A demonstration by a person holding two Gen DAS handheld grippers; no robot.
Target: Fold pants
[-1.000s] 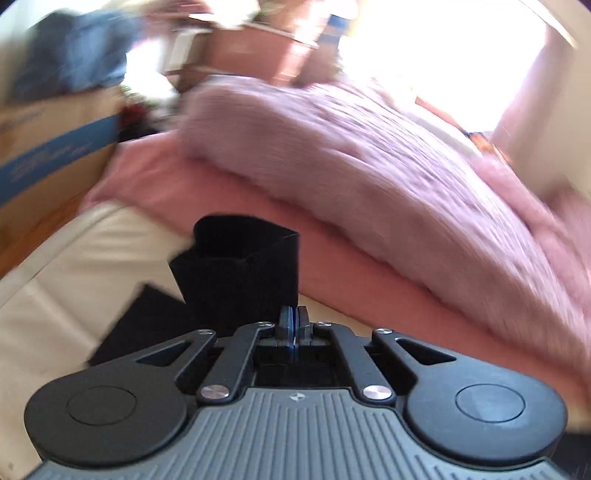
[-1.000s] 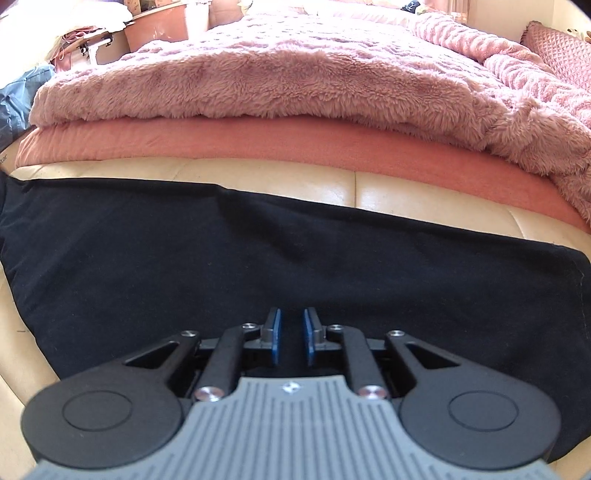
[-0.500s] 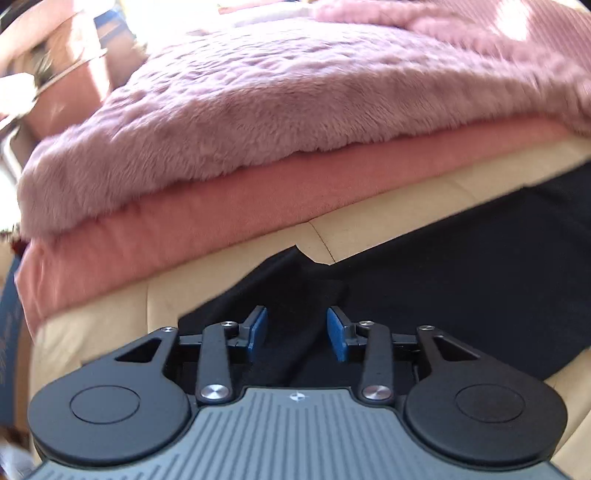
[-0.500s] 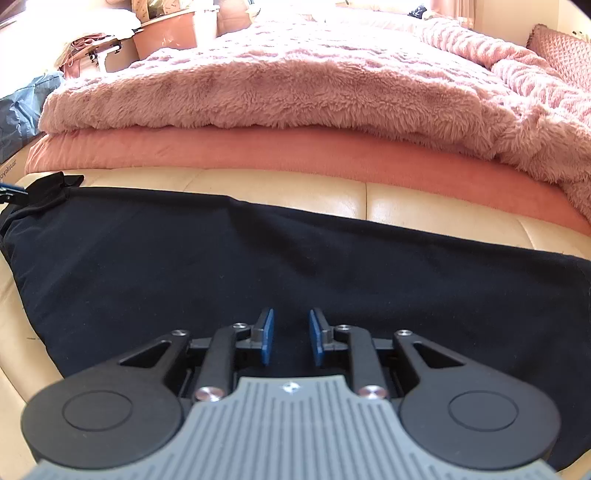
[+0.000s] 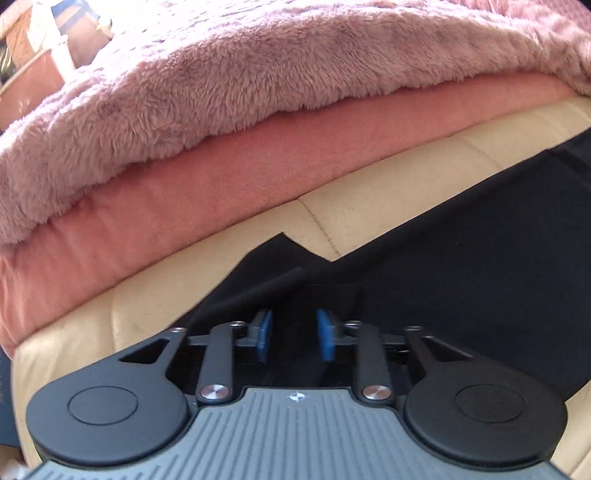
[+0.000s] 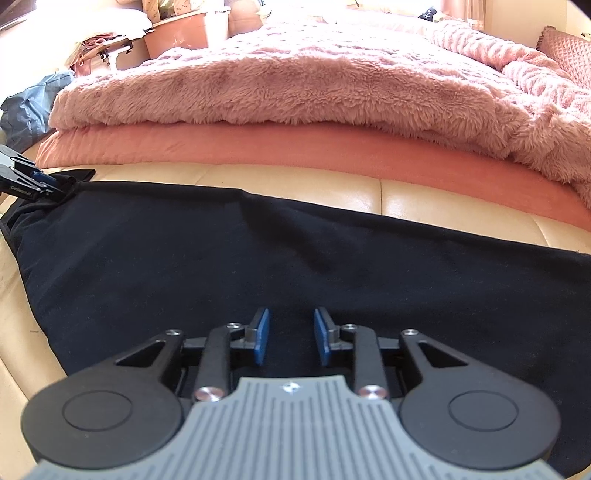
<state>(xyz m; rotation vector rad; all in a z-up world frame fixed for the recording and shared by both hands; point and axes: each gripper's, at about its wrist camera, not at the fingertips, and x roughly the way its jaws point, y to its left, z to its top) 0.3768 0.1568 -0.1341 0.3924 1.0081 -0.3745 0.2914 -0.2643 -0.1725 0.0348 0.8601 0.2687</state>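
Black pants (image 6: 258, 258) lie spread flat along a cream leather bench (image 6: 332, 184). My left gripper (image 5: 295, 332) sits low over their left end, where the cloth (image 5: 443, 277) is rumpled into a small ridge and a pointed corner. Its jaws are closing with black fabric lying in the gap, and the blue pads still stand apart. The right wrist view catches that gripper (image 6: 55, 183) at the far left, at the pants' corner. My right gripper (image 6: 291, 336) hovers over the near edge of the pants. Its jaws are opening, with nothing pinched between its pads.
Behind the bench a fluffy pink blanket (image 6: 295, 85) lies over a salmon cover (image 6: 258, 147) on a bed. A blue bag (image 6: 29, 110) and a brown tub (image 6: 177, 33) stand at the back left. Bare cream leather (image 5: 147, 302) shows left of the pants.
My left gripper was shut on a lifted end of the pants. It let go, rolled and dropped onto the pants' left end, and its jaws have narrowed since. My right jaws spread slightly.
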